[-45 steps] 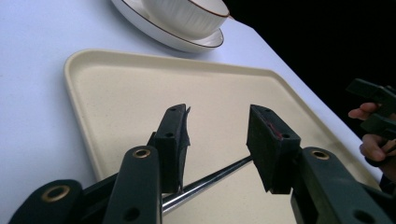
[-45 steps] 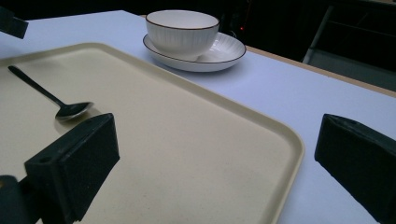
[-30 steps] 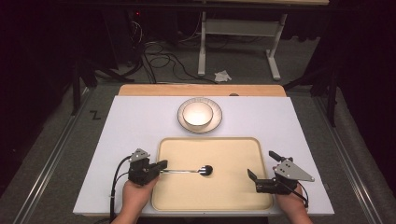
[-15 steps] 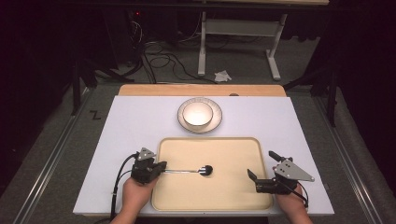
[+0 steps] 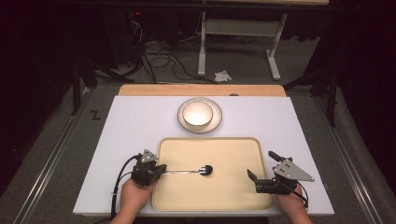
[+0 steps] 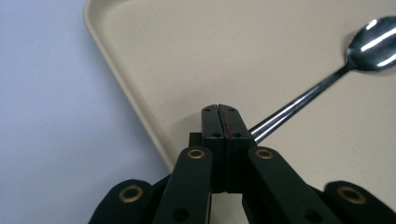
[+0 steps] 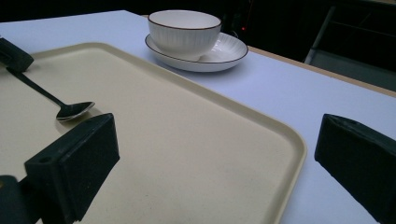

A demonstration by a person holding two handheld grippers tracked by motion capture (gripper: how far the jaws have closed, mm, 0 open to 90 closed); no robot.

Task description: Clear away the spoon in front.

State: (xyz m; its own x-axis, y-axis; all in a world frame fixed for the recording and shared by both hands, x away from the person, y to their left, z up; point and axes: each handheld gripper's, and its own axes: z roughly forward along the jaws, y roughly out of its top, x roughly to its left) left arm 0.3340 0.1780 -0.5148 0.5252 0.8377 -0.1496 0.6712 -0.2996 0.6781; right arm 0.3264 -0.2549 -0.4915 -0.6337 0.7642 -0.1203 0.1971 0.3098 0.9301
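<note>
The spoon was slim, shiny metal with a thin straight handle and a small oval bowl that mirrored the light. It lay on the tray, nearer the tray's left edge, its bowl pointing toward the middle. The left gripper was clenched on the handle's end at that left edge. The right gripper stood released, jaws wide apart, over the tray's right edge, gripping nothing.

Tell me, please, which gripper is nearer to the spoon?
Left. The left gripper is shut on the spoon handle; the right gripper stands open, apart, across the tray.
</note>
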